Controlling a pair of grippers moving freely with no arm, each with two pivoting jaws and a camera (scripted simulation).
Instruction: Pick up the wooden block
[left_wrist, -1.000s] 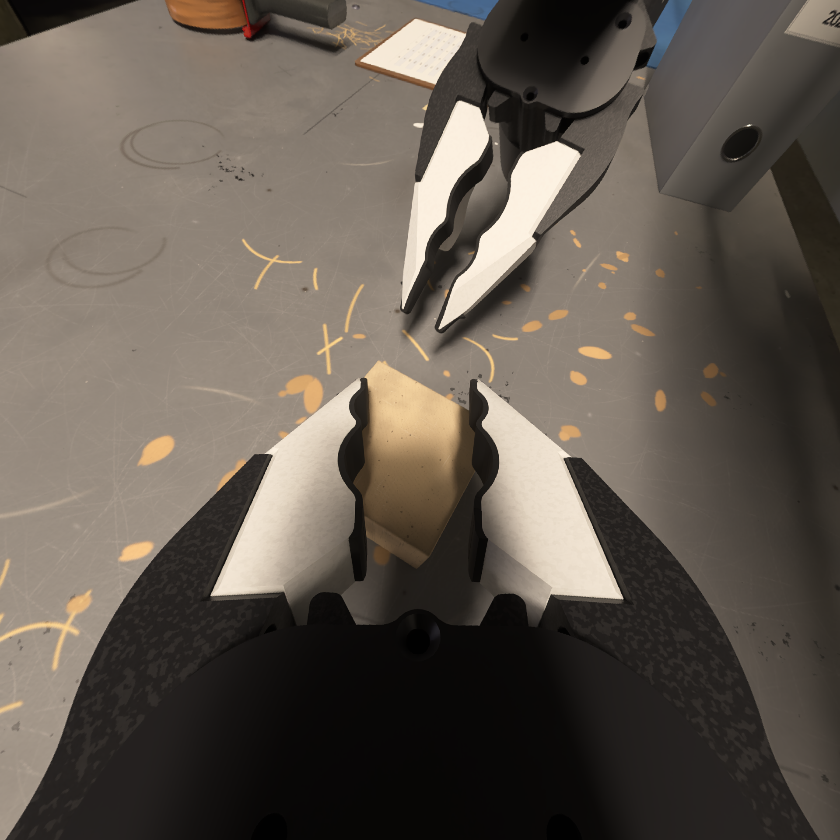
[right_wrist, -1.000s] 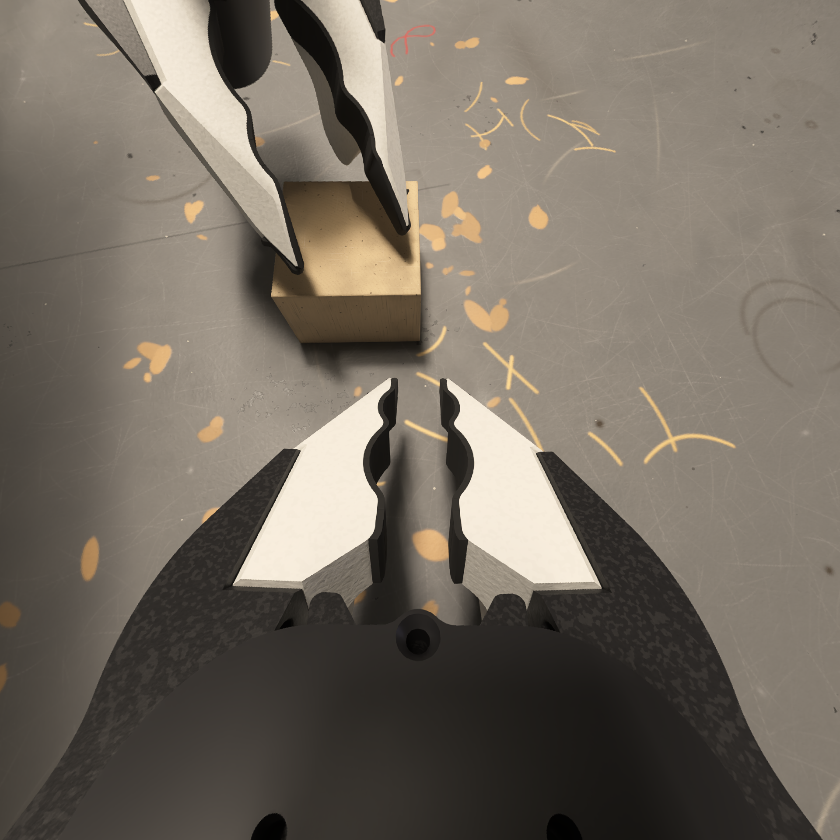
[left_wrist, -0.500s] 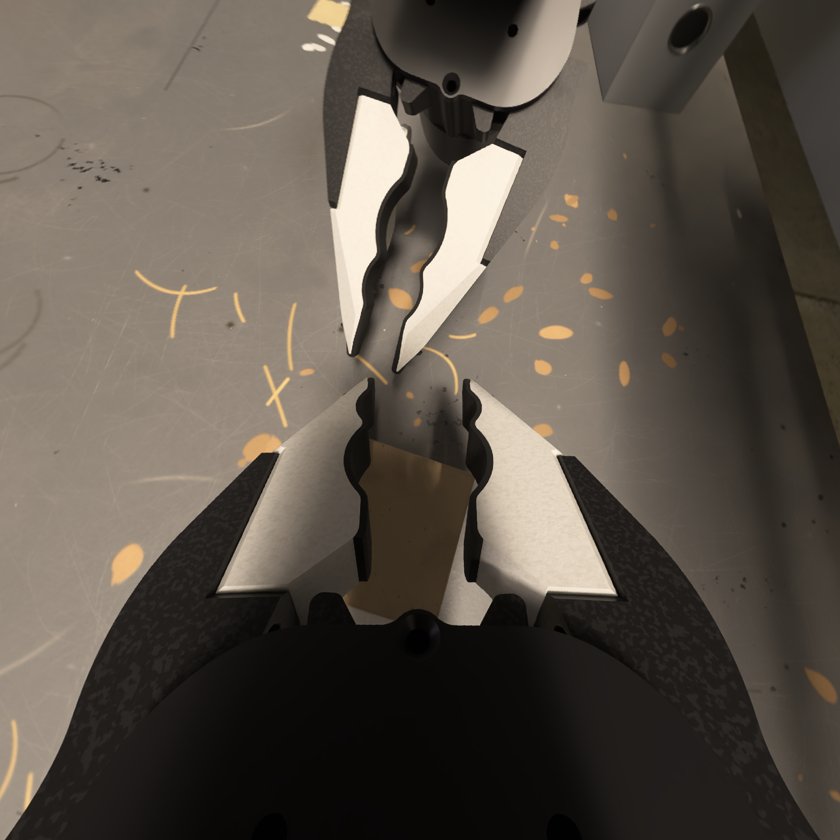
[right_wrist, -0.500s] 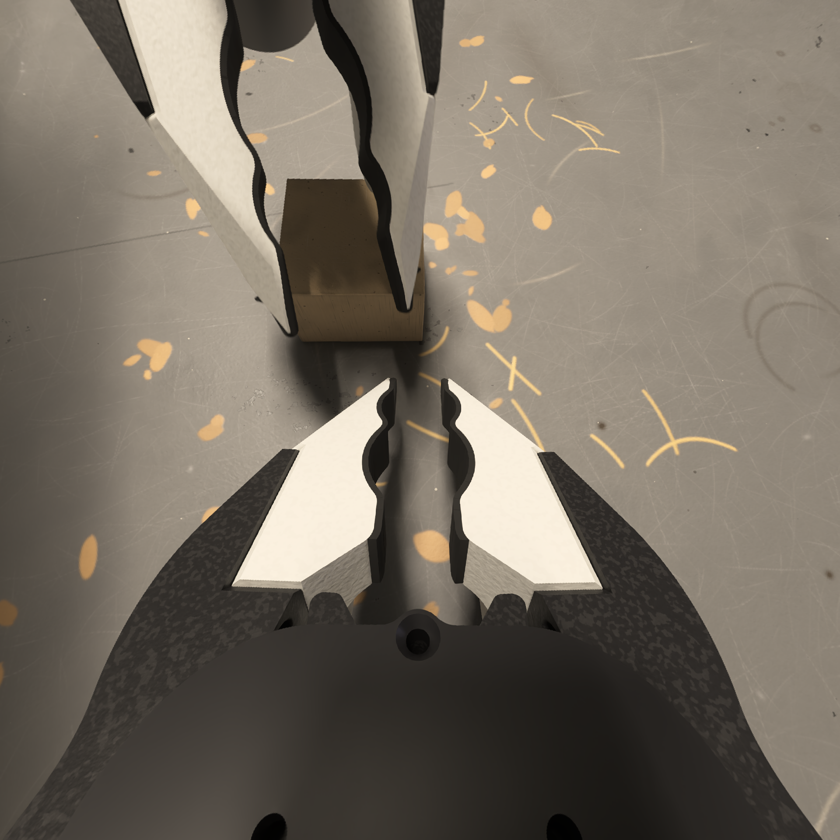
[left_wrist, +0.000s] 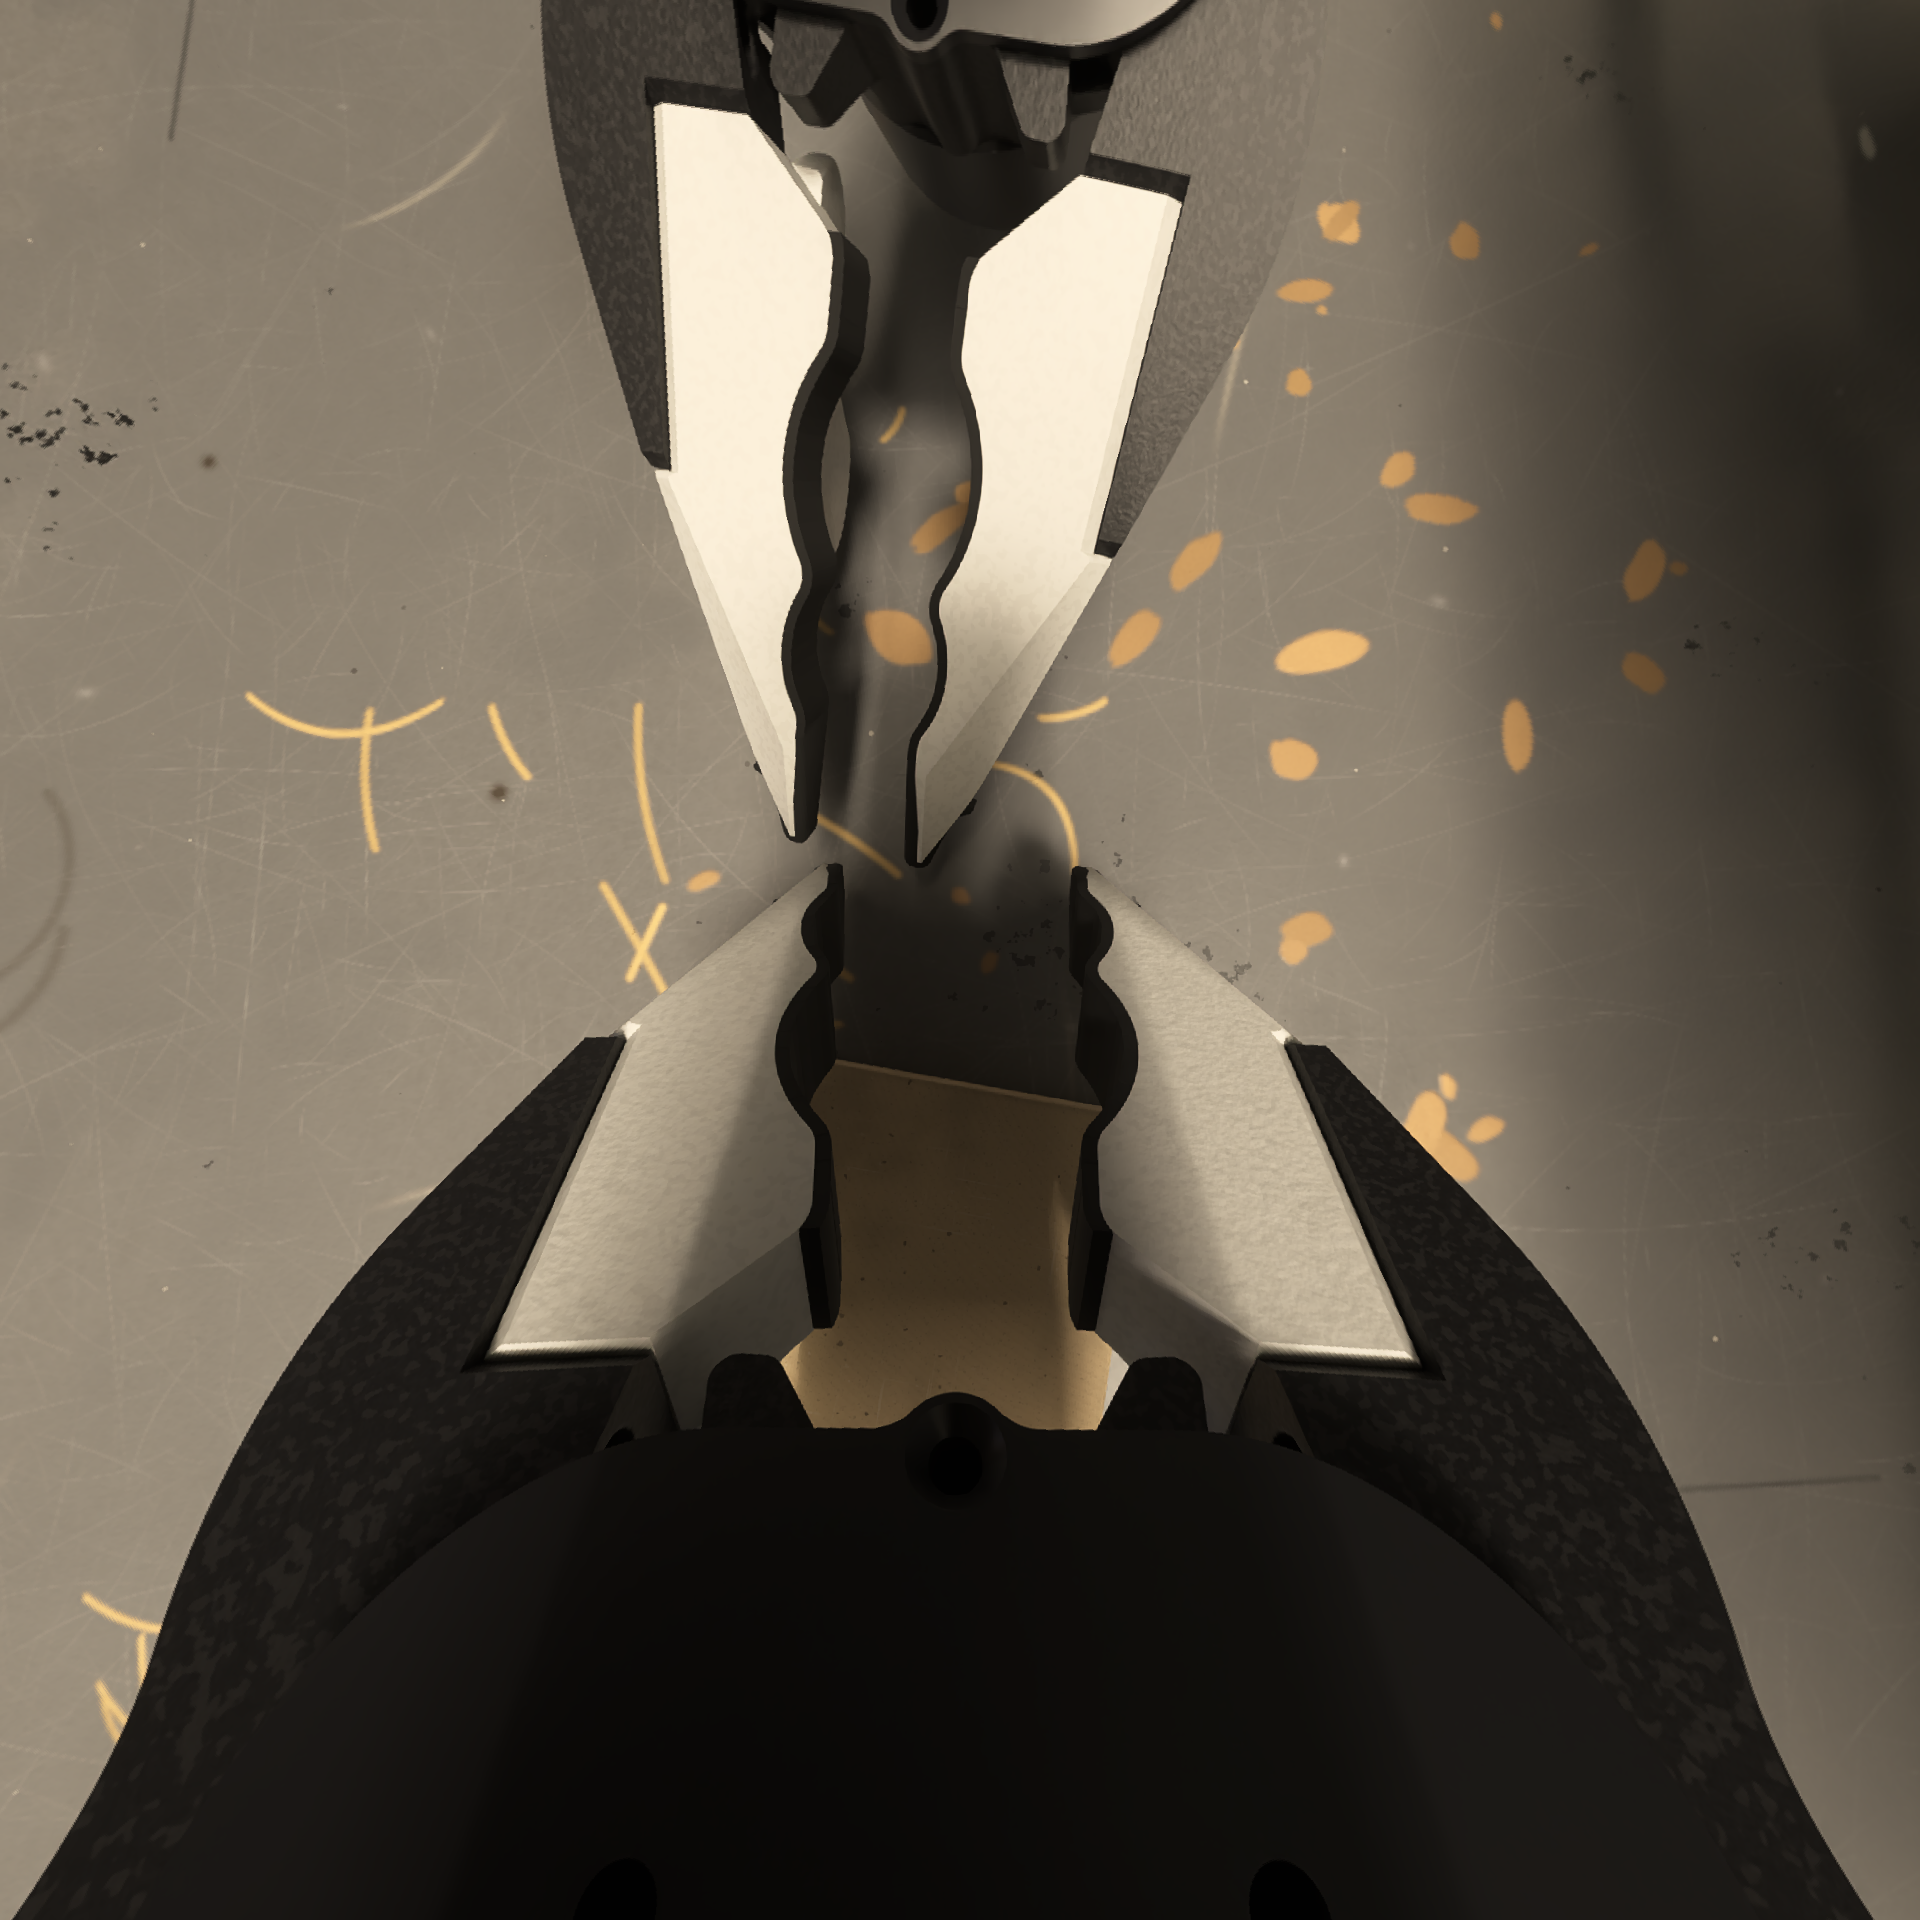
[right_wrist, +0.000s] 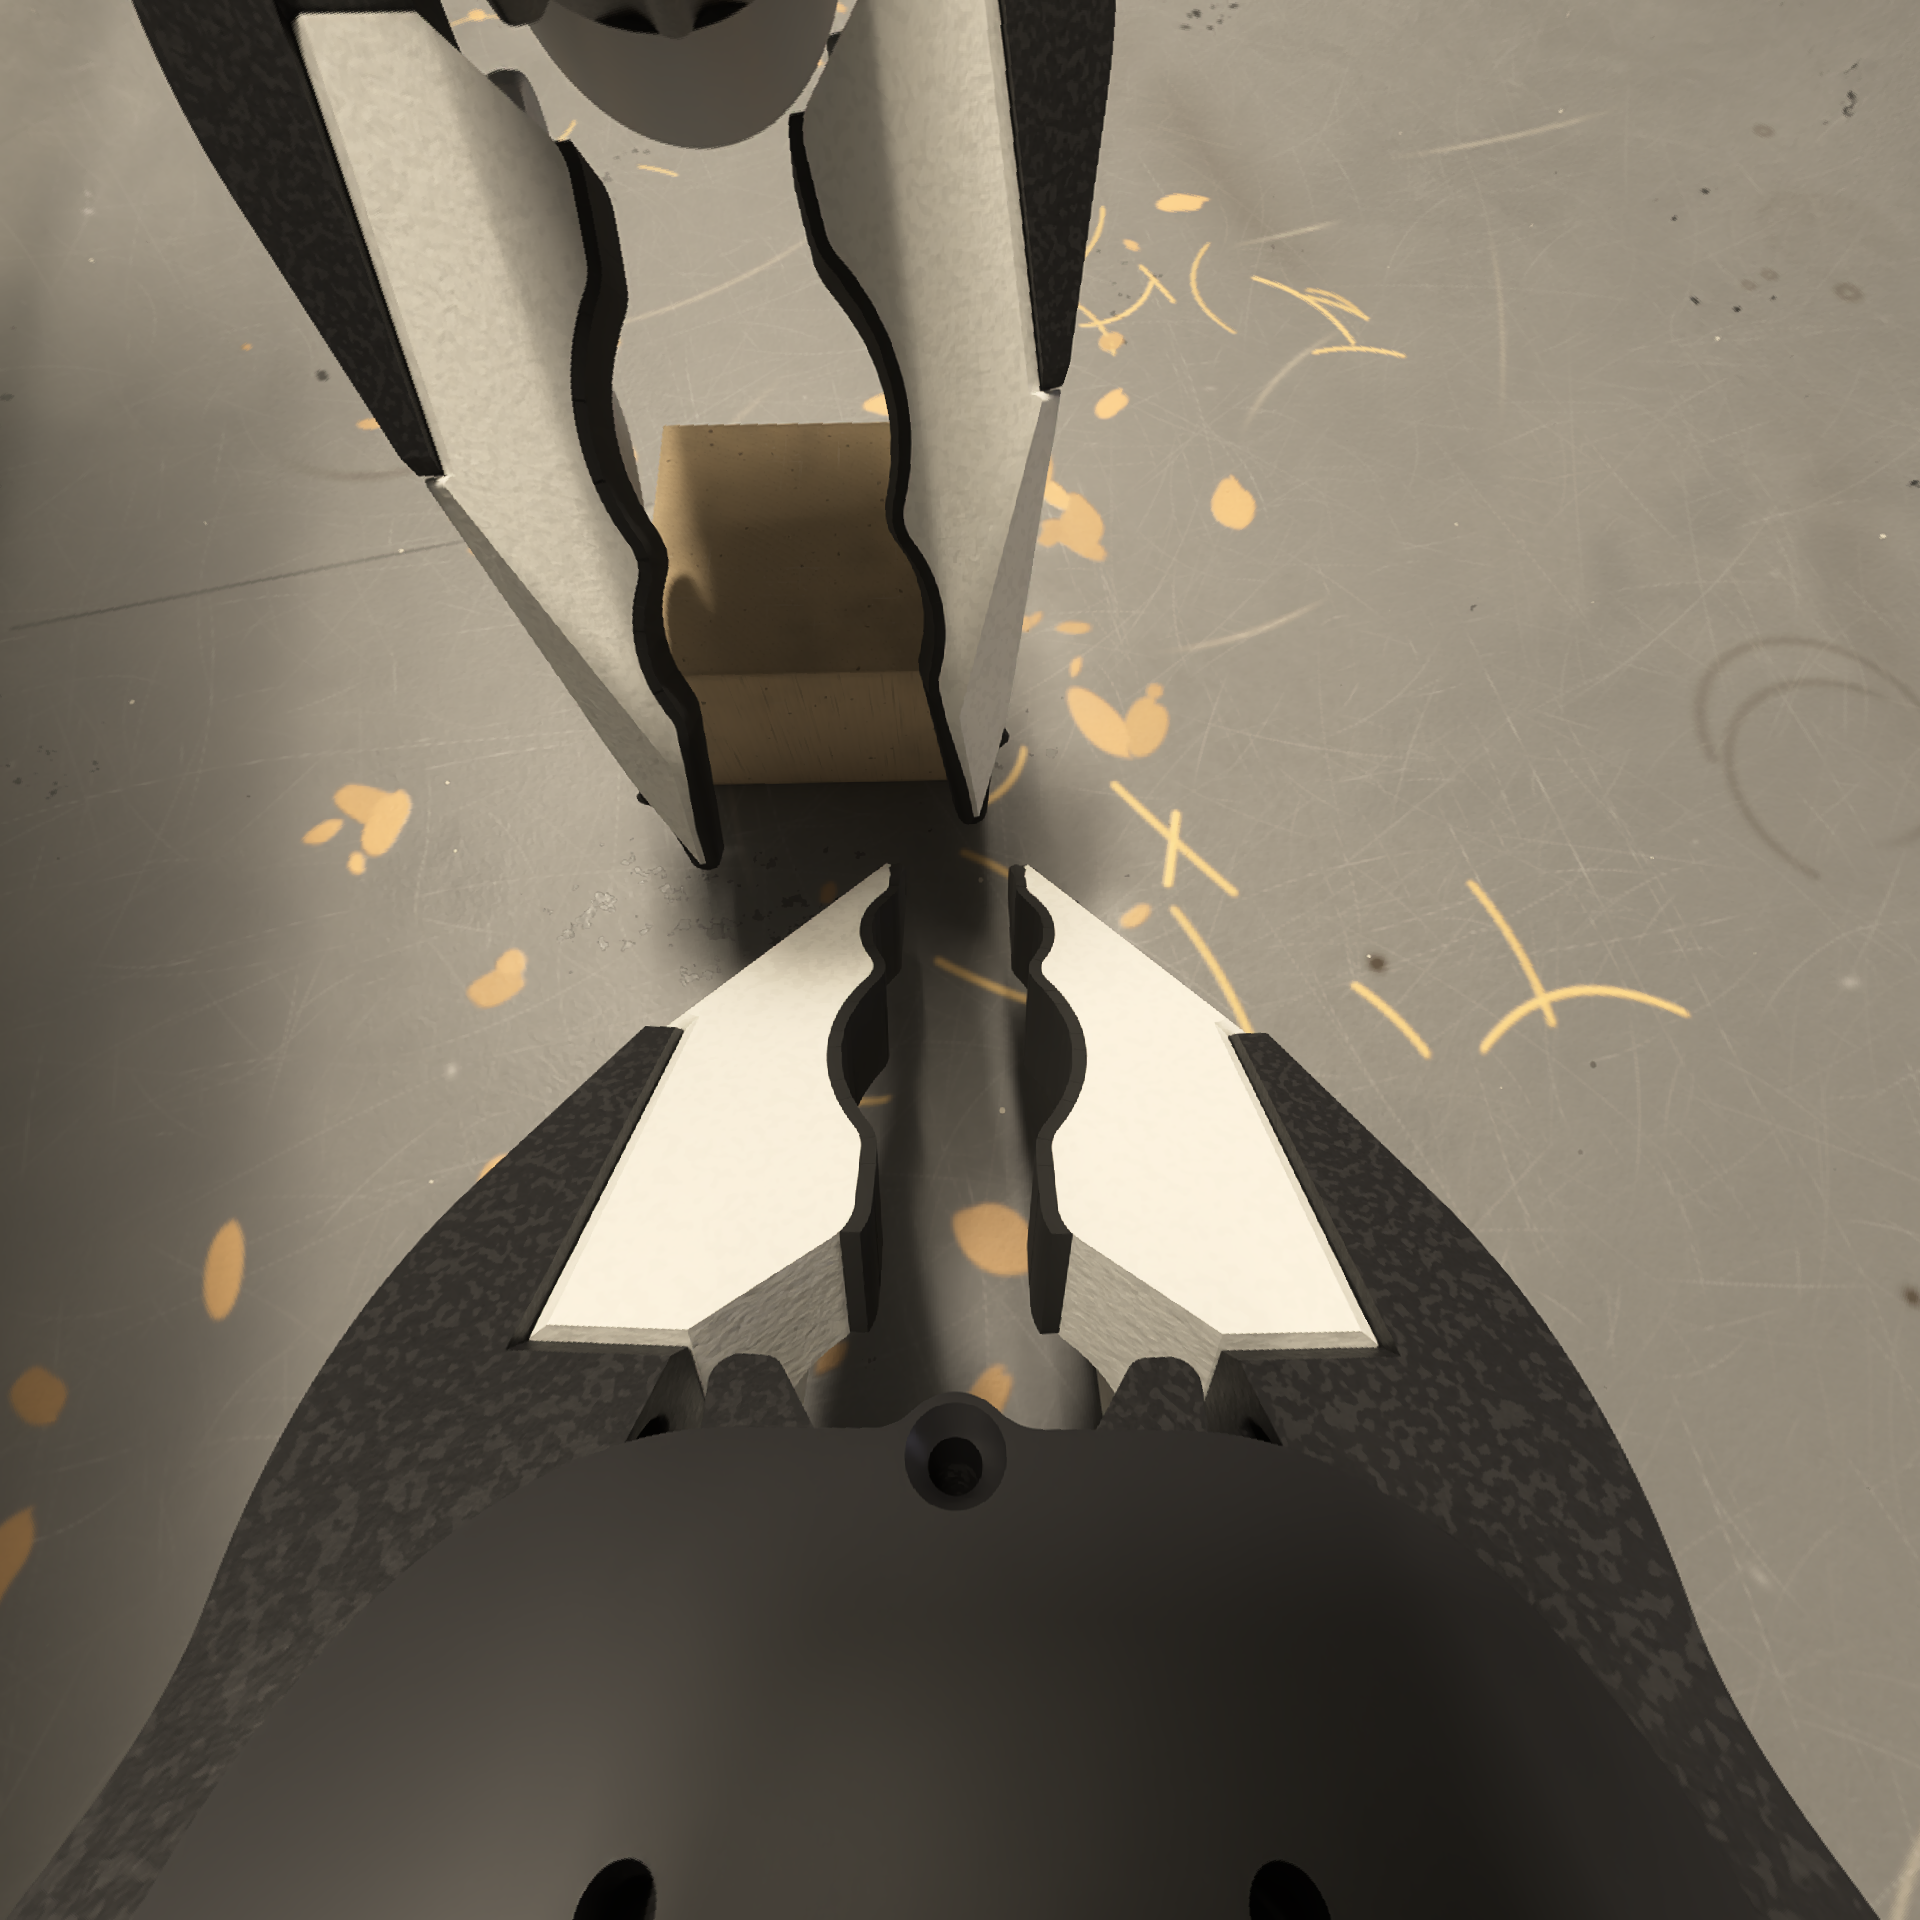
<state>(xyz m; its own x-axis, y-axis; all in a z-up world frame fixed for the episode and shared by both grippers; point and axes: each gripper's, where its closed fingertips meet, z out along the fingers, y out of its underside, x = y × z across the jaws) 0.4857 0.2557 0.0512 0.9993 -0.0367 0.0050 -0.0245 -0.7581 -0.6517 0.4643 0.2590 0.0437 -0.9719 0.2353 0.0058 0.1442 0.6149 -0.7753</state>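
Observation:
The wooden block (left_wrist: 945, 1226) is a light tan cube standing on the grey table. My left gripper (left_wrist: 956, 878) points down over it, with one finger against each side and the fingertips down at the table. In the right wrist view the block (right_wrist: 790, 582) fills the gap between the left gripper's (right_wrist: 840, 836) fingers. My right gripper (right_wrist: 951, 878) hovers tip to tip in front of the left one, its fingers a narrow gap apart with nothing between them. It also shows in the left wrist view (left_wrist: 860, 844).
The scratched grey tabletop (right_wrist: 1558, 623) is strewn with orange wood chips (right_wrist: 1117, 722) and curled shavings (left_wrist: 364, 727). The two grippers' tips nearly meet just in front of the block.
My left gripper has tilted to point down and sunk over the block, from fingertips at its top to fingertips at the table. The right gripper has held still.

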